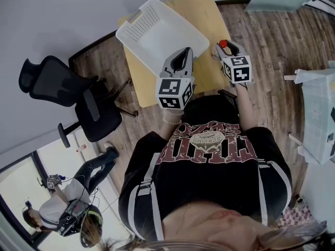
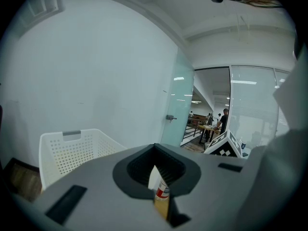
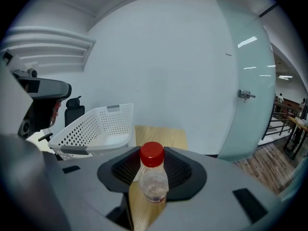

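- Left tool: jaws drawn nearly together, leaving a thin slit. A banded item, red and white, fills the slit from side to side. We read this as a grip, but too little shows to say what the item is.
- Right tool: jaws closed on a clear bottle. The bottle is upright and its red cap rises above the jaws.
- The bottle is at the near right edge of the wooden surface, to the right of the basket and apart from it.
- A white perforated basket covers much of the surface's left and middle. It lies straight ahead of the left tool, whose tip overlaps the basket's near corner in the head view.
- The two tools are side by side. The right one's marker cube shows at the edge of the left gripper view.
- A black office chair stands on the plank floor, left of the surface and near its corner.
- A frosted glass door is to the right, beyond the surface.
- A white stand is at the far right, well apart from both tools.
- A second person crouches at the lower left, behind glass.
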Demonstrator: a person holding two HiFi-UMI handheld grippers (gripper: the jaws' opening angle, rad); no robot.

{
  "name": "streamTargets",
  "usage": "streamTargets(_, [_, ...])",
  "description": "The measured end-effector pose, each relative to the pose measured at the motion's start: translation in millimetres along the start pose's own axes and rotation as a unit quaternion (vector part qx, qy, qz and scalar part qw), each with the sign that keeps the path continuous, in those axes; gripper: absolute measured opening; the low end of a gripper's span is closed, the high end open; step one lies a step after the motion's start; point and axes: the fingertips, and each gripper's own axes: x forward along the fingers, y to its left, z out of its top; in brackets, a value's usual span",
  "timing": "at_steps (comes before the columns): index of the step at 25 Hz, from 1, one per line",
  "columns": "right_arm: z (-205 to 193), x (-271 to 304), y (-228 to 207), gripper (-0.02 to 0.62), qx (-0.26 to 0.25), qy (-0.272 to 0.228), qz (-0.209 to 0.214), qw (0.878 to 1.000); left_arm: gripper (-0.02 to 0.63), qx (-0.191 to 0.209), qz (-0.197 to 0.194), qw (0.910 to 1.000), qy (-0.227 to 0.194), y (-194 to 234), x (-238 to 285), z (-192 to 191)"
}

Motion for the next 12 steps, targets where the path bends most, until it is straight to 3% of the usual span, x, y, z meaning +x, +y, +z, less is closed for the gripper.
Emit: streamTargets(12, [-7.8,-5.5,0.7,0.163,-0.008,-0.008,-0.001,1.000,0.046,0.001,-0.004,1.0000,0.000,-3.6,1.6,0.4])
